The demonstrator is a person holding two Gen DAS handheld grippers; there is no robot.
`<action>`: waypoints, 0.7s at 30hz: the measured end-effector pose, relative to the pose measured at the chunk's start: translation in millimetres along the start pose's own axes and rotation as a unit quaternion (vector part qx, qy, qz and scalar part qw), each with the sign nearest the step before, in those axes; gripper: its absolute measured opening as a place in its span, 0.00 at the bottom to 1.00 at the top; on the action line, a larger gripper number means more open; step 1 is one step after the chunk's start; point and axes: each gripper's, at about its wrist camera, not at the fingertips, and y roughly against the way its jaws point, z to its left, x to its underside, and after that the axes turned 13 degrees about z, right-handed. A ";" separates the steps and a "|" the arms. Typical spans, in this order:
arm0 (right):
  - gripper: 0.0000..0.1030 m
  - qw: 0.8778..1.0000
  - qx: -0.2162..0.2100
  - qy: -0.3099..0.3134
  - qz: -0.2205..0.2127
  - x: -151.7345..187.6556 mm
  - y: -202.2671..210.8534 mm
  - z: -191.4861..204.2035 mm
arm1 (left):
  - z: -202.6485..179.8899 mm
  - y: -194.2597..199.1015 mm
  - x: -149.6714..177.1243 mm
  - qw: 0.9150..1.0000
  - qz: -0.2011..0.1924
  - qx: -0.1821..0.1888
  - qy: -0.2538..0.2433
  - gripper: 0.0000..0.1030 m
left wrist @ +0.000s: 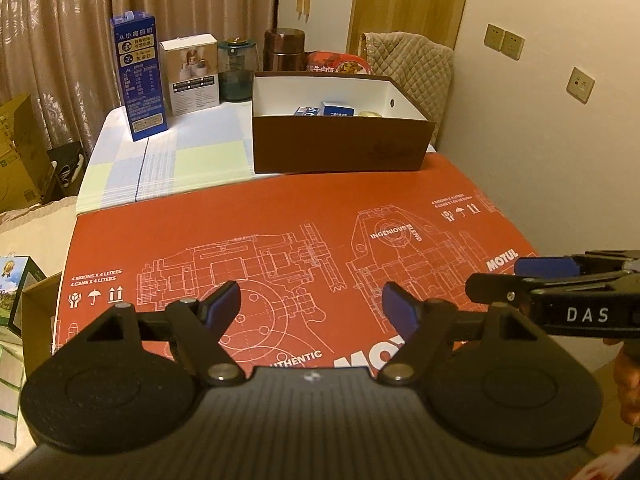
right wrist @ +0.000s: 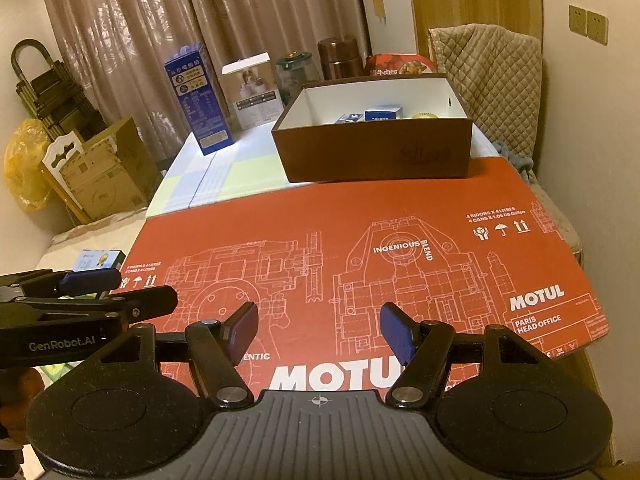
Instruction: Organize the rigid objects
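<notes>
On my feed a red cardboard sheet [right wrist: 360, 216] printed with white engine drawings covers the near worktop. Beyond it lies a checked cloth [left wrist: 168, 160]. Curtains [right wrist: 160, 20] hang at the far side, a quilted chair back [right wrist: 488, 76] stands far right, and cardboard boxes [right wrist: 104, 172] sit left.

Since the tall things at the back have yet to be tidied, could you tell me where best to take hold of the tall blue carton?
Probably the tall blue carton is best gripped around its upper body, across the narrow faces, coming from the front over the checked cloth. It stands upright with flat sides, apart from the white box beside it, so the fingers should fit.
</notes>
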 end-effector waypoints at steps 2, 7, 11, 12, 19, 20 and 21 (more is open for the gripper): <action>0.63 1.000 0.000 0.000 0.000 0.2 0.3 -0.4 | -0.9 0.2 0.7 1.000 0.000 0.001 -0.001 0.73; 0.63 1.000 0.002 -0.001 0.000 1.3 1.0 -1.3 | 0.0 0.0 0.4 1.000 -0.001 0.001 -0.002 0.73; 0.63 1.000 0.001 -0.001 0.000 1.6 0.9 -1.4 | 0.0 -0.4 -0.6 1.000 -0.001 0.000 -0.001 0.73; 0.63 1.000 0.000 -0.001 0.001 1.5 0.9 -1.7 | 0.1 -0.1 -0.6 1.000 -0.002 0.000 -0.001 0.73; 0.63 1.000 -0.001 0.000 0.000 2.3 2.0 -2.6 | -0.3 1.4 -1.0 1.000 -0.004 -0.003 -0.001 0.73; 0.63 1.000 -0.001 0.000 0.000 2.3 2.1 -2.6 | -0.1 1.5 -0.8 1.000 -0.004 -0.003 -0.001 0.73; 0.63 1.000 -0.002 -0.001 0.000 2.5 1.9 -2.1 | -0.1 1.4 -0.7 1.000 -0.004 -0.003 -0.001 0.73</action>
